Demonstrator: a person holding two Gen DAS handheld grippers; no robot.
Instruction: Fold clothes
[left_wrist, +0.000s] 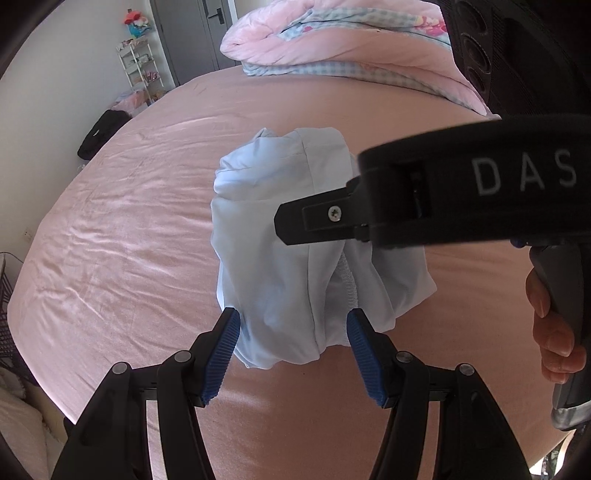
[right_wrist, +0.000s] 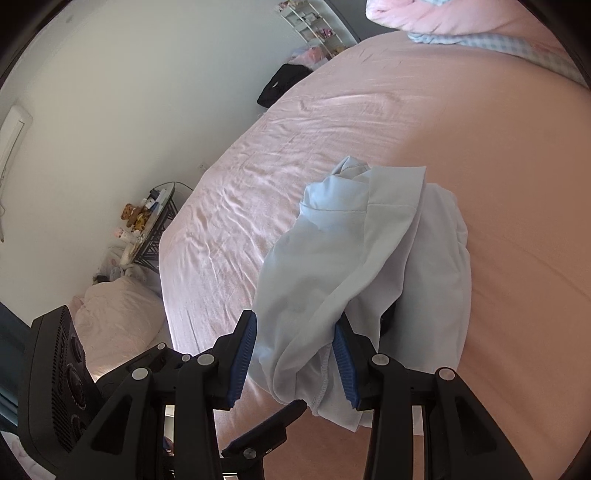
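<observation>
A pale blue garment (left_wrist: 280, 258) lies bunched in a rough bundle on the pink bed sheet (left_wrist: 129, 221). My left gripper (left_wrist: 293, 325) is open, its blue pads on either side of the bundle's near end. My right gripper (right_wrist: 295, 358) is open too, its jaws straddling the near hem of the garment (right_wrist: 351, 266). In the left wrist view the right gripper's body (left_wrist: 461, 195) reaches in from the right, with one finger over the cloth. In the right wrist view a left fingertip (right_wrist: 266, 432) shows below the garment.
A folded pink and blue-checked quilt (left_wrist: 351, 48) lies at the far end of the bed. A white shelf rack (left_wrist: 140, 70) and a black bag (left_wrist: 99, 133) stand by the far wall. A small side table (right_wrist: 155, 218) with toys stands left of the bed.
</observation>
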